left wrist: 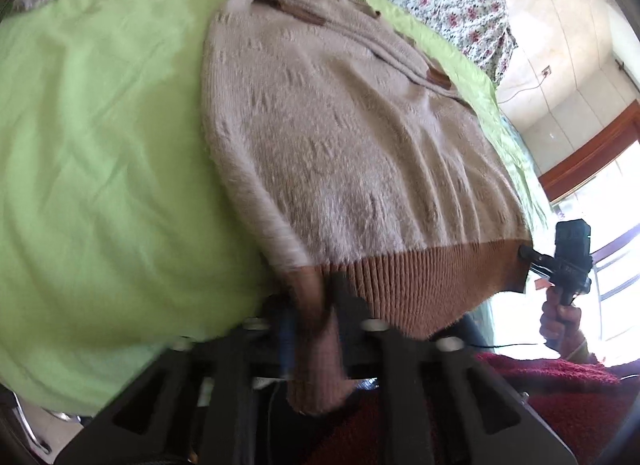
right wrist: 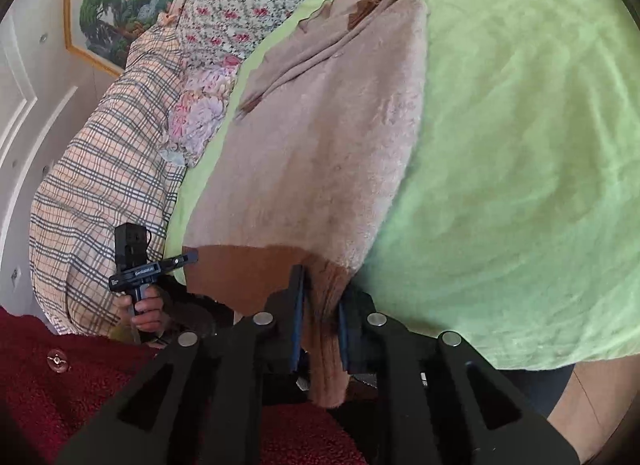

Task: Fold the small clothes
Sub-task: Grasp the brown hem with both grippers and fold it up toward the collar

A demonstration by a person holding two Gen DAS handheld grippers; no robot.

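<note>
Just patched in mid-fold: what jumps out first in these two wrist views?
A fuzzy beige sweater with a brown ribbed hem lies spread on the lime-green sheet. Each claw is shut on a hem corner: left claw, right claw. Floral and plaid bedding is piled behind.

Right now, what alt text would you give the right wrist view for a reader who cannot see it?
The right gripper is shut on the brown ribbed hem of a beige sweater spread over a green sheet. At left, the left gripper holds the hem's other corner, beside a plaid pillow.
</note>
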